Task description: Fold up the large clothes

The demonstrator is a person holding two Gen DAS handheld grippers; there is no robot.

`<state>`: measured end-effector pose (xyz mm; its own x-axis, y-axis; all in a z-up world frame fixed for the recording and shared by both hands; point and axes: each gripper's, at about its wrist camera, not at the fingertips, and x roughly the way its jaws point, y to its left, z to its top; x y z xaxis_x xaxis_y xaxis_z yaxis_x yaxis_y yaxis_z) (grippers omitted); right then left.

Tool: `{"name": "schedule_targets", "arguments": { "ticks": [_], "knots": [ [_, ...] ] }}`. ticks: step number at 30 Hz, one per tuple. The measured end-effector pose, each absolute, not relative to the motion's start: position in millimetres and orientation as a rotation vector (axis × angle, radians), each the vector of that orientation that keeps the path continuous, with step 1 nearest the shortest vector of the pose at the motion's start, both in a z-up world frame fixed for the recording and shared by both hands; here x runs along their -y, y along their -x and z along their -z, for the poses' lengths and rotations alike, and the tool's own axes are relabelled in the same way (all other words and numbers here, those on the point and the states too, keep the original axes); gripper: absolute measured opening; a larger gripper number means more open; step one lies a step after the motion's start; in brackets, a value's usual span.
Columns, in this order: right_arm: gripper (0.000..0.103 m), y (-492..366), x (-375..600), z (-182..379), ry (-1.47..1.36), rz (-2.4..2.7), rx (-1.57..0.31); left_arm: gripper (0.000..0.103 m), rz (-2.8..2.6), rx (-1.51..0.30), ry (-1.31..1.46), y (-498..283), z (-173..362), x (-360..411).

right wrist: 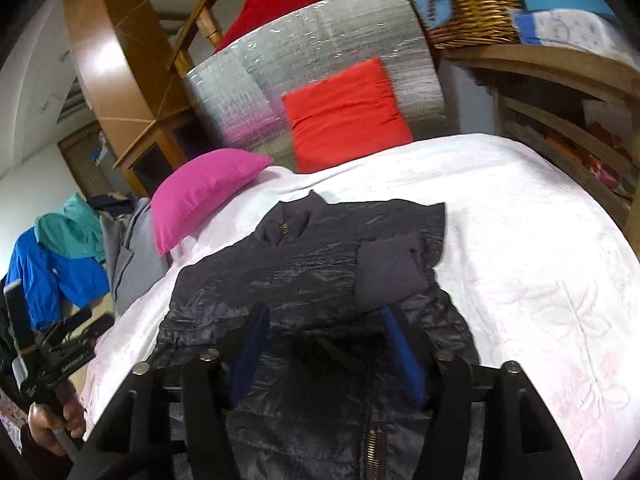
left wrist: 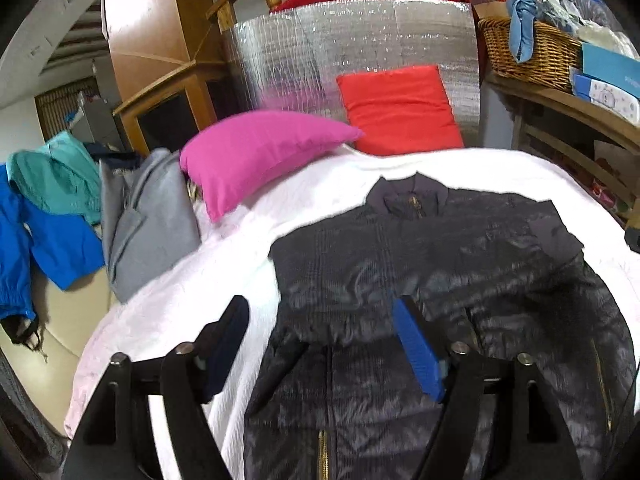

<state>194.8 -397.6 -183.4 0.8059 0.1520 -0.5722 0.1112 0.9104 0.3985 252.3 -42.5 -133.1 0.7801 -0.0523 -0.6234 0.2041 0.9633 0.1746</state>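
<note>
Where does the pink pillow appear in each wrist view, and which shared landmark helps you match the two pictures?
Left wrist: pink pillow lies left of centre, on the white bedcover, beyond the dark jacket.
Right wrist: pink pillow lies at middle left, up-left of the dark jacket.
Shared landmark: the red cushion against the silver panel, right of the pillow.

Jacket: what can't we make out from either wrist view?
- Jacket hem: cut off by the bottom edge, both views.
- Front under the folded sleeves: covered.
- Left tongs and right tongs: both open; contact with the fabric is unclear.
- Zipper: motion-blurred.
</note>
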Motion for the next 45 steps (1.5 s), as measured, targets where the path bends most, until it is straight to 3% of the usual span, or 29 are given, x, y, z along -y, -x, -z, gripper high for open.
{"name": "schedule_targets", "arguments": {
  "ticks": [8, 21, 22, 25, 26, 28, 31, 33, 42, 44, 45],
  "knots": [
    [0.071, -240.7, 459.5, 234.0, -0.613, 0.040, -0.743, 0.082, 0.099, -0.927, -0.104, -320.7, 188.3, -9.3],
    [0.070, -357.9, 465.5, 296.3, -0.652, -0.024, -0.867, 0.081, 0.141, -1.088, 0.085, -432.0, 252.5, -20.3],
    [0.057, -359.5, 459.7, 296.0, -0.612, -0.010, -0.868, 0.080, 0.149, -1.085, 0.095, -432.8, 254.7, -19.4],
    [0.034, -352.2, 440.1, 280.3, -0.479, 0.028, -0.831, 0.058, 0.199, -1.056, 0.067, -429.0, 251.2, -10.3],
    [0.030, -346.0, 436.9, 270.9, -0.466, 0.027, -0.803, 0.052, 0.214, -1.048, 0.046, -426.4, 247.8, -5.7],
    [0.027, -331.4, 433.5, 258.8, -0.453, 0.025, -0.740, 0.052, 0.203, -1.031, 0.001, -422.4, 245.7, -1.0],
    [0.026, -333.0, 428.3, 277.4, -0.394, 0.086, -0.785, 0.057, 0.213, -1.041, -0.006, -420.7, 256.9, -0.7],
    [0.027, -340.5, 431.9, 292.8, -0.407, 0.105, -0.815, 0.070, 0.201, -1.053, 0.008, -423.7, 260.4, -3.3],
    [0.035, -292.5, 450.2, 253.3, -0.495, 0.065, -0.792, 0.070, 0.190, -0.989, -0.094, -381.6, 226.5, -13.7],
    [0.040, -270.5, 452.7, 244.2, -0.510, 0.045, -0.768, 0.070, 0.209, -0.942, -0.132, -359.3, 214.4, -17.0],
    [0.052, -256.4, 456.4, 240.0, -0.520, 0.045, -0.755, 0.070, 0.211, -0.928, -0.147, -351.7, 211.0, -17.8]
  ]
}}
